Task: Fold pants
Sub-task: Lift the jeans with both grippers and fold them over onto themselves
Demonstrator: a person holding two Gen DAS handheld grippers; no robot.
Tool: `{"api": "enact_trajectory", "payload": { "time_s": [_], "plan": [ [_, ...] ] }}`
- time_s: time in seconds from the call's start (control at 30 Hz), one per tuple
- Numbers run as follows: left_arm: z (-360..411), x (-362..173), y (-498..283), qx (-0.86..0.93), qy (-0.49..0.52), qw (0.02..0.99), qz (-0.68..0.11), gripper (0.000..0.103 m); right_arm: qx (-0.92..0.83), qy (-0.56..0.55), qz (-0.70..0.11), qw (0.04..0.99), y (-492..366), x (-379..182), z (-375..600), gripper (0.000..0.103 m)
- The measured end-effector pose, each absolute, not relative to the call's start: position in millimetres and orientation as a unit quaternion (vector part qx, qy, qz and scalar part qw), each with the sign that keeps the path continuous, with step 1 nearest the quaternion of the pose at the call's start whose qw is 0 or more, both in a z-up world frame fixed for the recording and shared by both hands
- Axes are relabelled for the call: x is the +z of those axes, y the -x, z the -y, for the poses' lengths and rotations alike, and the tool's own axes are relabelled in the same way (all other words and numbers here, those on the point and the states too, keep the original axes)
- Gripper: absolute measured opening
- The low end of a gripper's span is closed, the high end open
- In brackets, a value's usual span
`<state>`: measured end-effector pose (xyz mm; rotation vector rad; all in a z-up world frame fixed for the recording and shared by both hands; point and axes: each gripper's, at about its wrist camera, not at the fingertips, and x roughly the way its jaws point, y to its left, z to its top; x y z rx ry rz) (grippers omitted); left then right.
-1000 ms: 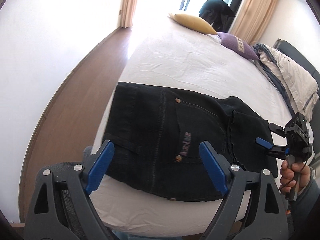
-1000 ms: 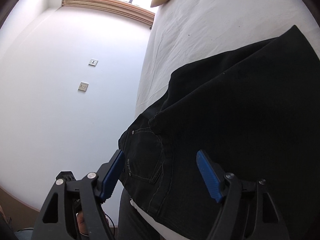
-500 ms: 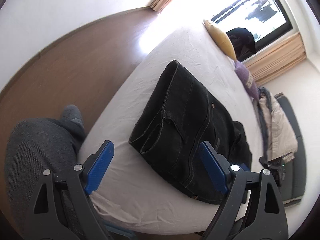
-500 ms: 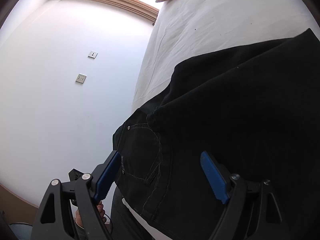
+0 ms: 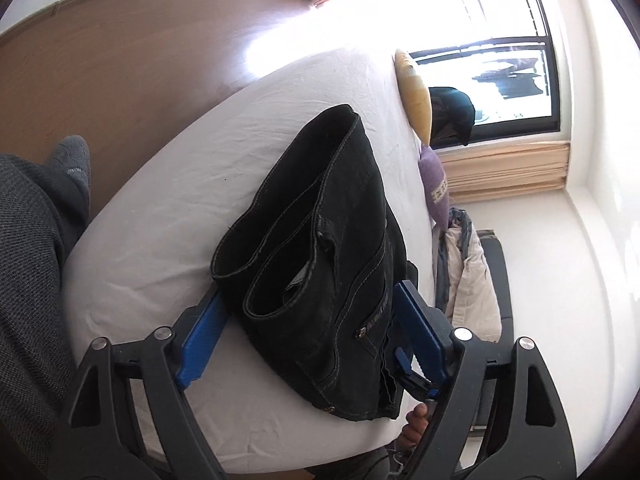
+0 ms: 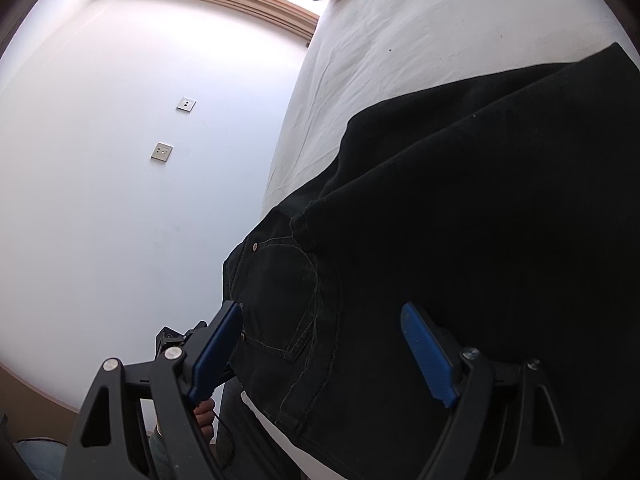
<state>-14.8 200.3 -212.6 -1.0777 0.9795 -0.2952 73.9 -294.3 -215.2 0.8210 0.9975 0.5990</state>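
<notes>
Two grippers at folded pants (image 5: pixel 340 248) on bed (image 5: pixel 168 216): left gripper (image 5: pixel 308 332) fingers just narrowing astride waistband, not pinching; right gripper (image 6: pixel 324 352) fingers spread. Next, likely: pinch, fold over.

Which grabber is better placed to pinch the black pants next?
Probably the left gripper: its jaws, just closing, already straddle the folded end of the pants. The right gripper hovers open.

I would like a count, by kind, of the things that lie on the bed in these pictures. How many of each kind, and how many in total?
Black pants: 1
Pillows: 2, one yellow pillow and one purple pillow
Heap of bedding at the far edge: 1
Total: 4 things on the white bed
</notes>
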Motion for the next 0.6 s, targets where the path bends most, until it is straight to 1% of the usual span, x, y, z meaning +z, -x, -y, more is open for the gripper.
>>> {"api": "enact_trajectory", "payload": {
  "time_s": [0.07,0.13,0.17,0.2,0.27,0.3,0.43,0.5,0.6],
  "plan": [
    [-207,-222,13,-0.135,0.509,0.727,-0.442,0.062,0.277,-0.377,-0.459,0.755,-74,-215,293,0.084],
    [-212,-233,8,-0.13,0.523,0.717,-0.441,0.047,0.278,-0.376,-0.461,0.755,-74,-216,293,0.084],
    [-214,-235,8,-0.124,0.527,0.714,-0.443,0.036,0.278,-0.377,-0.461,0.754,-74,-216,293,0.084],
    [-215,-239,8,-0.121,0.533,0.709,-0.445,0.033,0.278,-0.377,-0.461,0.753,-75,-217,293,0.084],
    [-219,-246,10,-0.122,0.547,0.702,-0.439,0.031,0.28,-0.377,-0.462,0.753,-74,-217,293,0.084],
    [-222,-246,13,-0.123,0.549,0.701,-0.438,0.026,0.281,-0.376,-0.462,0.753,-74,-217,293,0.084],
    [-227,-241,18,-0.127,0.551,0.703,-0.431,0.018,0.286,-0.368,-0.464,0.753,-74,-218,290,0.083],
    [-228,-226,18,-0.132,0.542,0.713,-0.425,0.011,0.282,-0.362,-0.469,0.755,-75,-219,289,0.079],
    [-219,-198,16,-0.145,0.505,0.744,-0.412,0.01,0.273,-0.347,-0.48,0.758,-76,-222,286,0.074]
  ]
}}
